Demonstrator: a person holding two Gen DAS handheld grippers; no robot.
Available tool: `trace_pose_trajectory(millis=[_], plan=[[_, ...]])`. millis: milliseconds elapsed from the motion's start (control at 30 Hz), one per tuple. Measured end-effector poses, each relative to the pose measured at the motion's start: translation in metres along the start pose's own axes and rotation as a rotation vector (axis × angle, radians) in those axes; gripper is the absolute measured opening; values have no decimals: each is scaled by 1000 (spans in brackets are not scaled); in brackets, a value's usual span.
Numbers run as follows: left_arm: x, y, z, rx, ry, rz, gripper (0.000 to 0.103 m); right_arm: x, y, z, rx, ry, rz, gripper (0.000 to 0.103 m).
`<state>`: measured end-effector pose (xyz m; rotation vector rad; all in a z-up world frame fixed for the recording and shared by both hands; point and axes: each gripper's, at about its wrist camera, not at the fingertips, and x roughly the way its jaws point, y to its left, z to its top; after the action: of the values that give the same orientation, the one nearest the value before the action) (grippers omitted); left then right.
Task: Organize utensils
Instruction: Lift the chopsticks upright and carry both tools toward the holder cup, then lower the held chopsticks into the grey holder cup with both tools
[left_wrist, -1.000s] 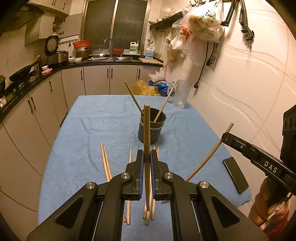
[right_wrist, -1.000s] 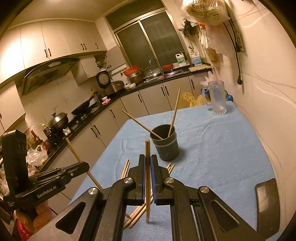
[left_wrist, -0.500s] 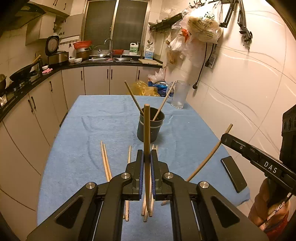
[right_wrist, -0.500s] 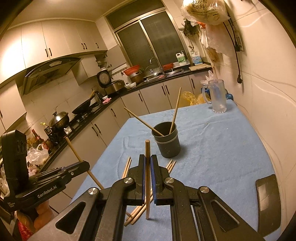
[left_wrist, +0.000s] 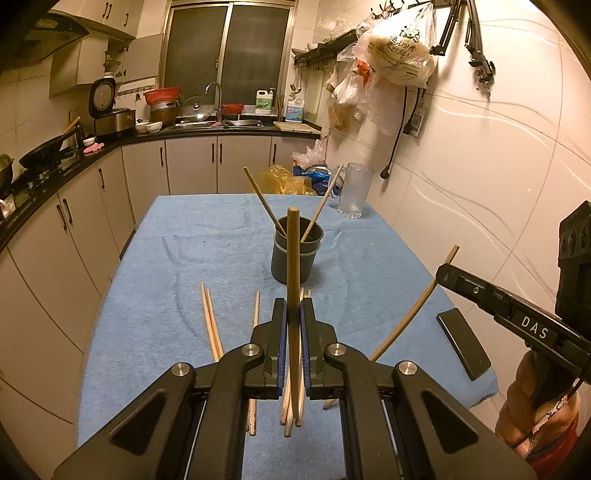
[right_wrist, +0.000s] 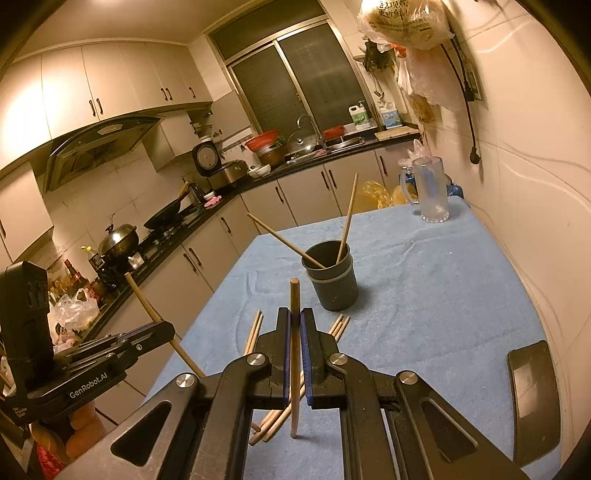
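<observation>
A: Left wrist view — left gripper (left_wrist: 293, 325) is clamped on one upright chopstick (left_wrist: 293, 266), gripped near mid-length. Dark cup (left_wrist: 295, 254) stands just beyond on the blue cloth (left_wrist: 155, 295), two sticks already in it.

B: Right gripper (right_wrist: 294, 332) likewise, pinching its own chopstick (right_wrist: 294, 306). Loose chopsticks (right_wrist: 255, 332) lie near, left of it.

A: Light, stiff, smooth wood — likely to swivel in the pads. Gripping mid-shaft looks steadiest.

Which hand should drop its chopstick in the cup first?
Probably the right. Both the right gripper and left gripper are shut on a chopstick each, but the grey cup looks nearer in the right view, with no loose chopsticks between.
</observation>
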<state>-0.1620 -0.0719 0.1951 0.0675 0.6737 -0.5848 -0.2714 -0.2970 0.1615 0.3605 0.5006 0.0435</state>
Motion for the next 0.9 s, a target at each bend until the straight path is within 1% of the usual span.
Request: trace_pose_trajectory(millis=[267,467,733,900], plan=[[-1,0,0,2,-9,1,6,-5,2,3,-3,-7,0,6],[-4,1,-1,-3,-13,-4,6,-4,-1,4,2,9,-7,6],[-7,6,4,-11,-28,-2,6,-3,-5,7,15,3,-14,6],[-11,4,10,4,-47,-8,6,-4,-4,11,4,-9,-15,6]])
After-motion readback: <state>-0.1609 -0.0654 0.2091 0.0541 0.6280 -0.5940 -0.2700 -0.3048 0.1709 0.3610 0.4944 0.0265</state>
